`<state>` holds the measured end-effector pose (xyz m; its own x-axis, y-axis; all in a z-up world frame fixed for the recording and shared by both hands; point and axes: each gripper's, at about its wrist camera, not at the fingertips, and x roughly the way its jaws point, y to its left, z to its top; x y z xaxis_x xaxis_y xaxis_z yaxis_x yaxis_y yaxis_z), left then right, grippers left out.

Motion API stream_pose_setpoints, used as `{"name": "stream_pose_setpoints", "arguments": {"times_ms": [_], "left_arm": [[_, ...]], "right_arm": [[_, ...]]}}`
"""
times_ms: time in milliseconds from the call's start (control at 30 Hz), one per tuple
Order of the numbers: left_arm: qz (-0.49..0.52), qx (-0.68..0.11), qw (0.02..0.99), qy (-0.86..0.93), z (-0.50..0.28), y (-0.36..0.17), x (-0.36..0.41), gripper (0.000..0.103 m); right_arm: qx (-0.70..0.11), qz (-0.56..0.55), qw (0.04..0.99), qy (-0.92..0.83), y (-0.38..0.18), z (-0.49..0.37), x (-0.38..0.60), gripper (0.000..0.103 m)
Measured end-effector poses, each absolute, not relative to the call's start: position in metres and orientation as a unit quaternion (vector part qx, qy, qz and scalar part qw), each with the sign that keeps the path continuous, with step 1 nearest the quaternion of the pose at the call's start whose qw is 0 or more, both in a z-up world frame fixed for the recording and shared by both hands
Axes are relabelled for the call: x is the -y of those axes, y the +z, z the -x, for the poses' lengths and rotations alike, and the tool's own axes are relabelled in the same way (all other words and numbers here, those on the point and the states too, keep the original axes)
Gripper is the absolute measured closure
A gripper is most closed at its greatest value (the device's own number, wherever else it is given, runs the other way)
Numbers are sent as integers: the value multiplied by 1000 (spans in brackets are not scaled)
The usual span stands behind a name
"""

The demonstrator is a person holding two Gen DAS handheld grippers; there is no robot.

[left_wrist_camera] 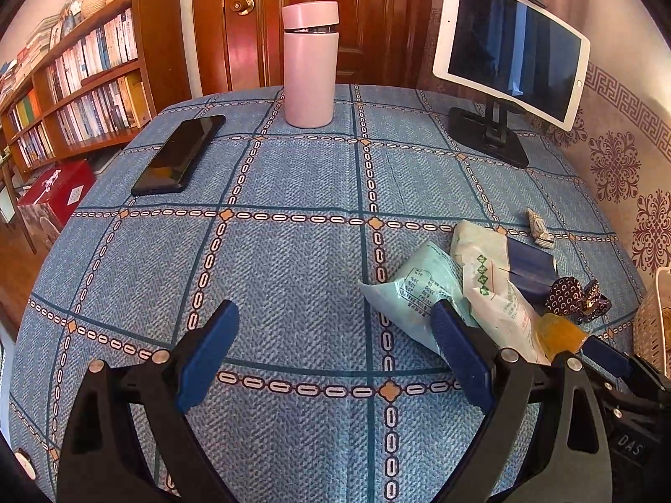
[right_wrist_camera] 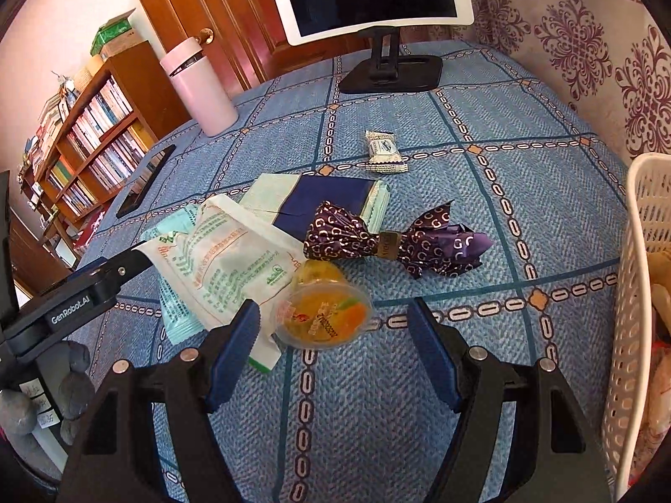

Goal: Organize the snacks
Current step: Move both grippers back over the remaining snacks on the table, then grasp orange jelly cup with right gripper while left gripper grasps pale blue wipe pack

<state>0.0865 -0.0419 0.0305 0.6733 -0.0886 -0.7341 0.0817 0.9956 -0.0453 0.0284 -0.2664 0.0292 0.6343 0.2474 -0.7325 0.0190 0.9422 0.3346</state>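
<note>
You're hovering the right gripper (right_wrist_camera: 331, 327) with its jaws spread and empty around the orange jelly cup (right_wrist_camera: 323, 314) at lower centre of the right wrist view, so keep straddling its rim (white basket (right_wrist_camera: 637, 293) is waiting at right) before squeezing.

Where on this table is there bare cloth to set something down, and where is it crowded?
Bare: the stretch between the phone, the pink bottle and the snack pile, and the strip between the purple wrapper and the white basket. Crowded: the overlapping packets and jelly cup.
</note>
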Motion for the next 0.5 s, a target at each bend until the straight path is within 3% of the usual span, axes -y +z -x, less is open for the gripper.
{"name": "stream_pose_setpoints", "arguments": {"times_ms": [200,500], "left_arm": [[4,-400,915,-52,-88,29,40,9],[-5,-396,917,-54,-90,31,49,9]], "right_arm": [[-416,-128,899,59,30,-33,255,53],[-404,-122,905,48,32,-3,260,55]]}}
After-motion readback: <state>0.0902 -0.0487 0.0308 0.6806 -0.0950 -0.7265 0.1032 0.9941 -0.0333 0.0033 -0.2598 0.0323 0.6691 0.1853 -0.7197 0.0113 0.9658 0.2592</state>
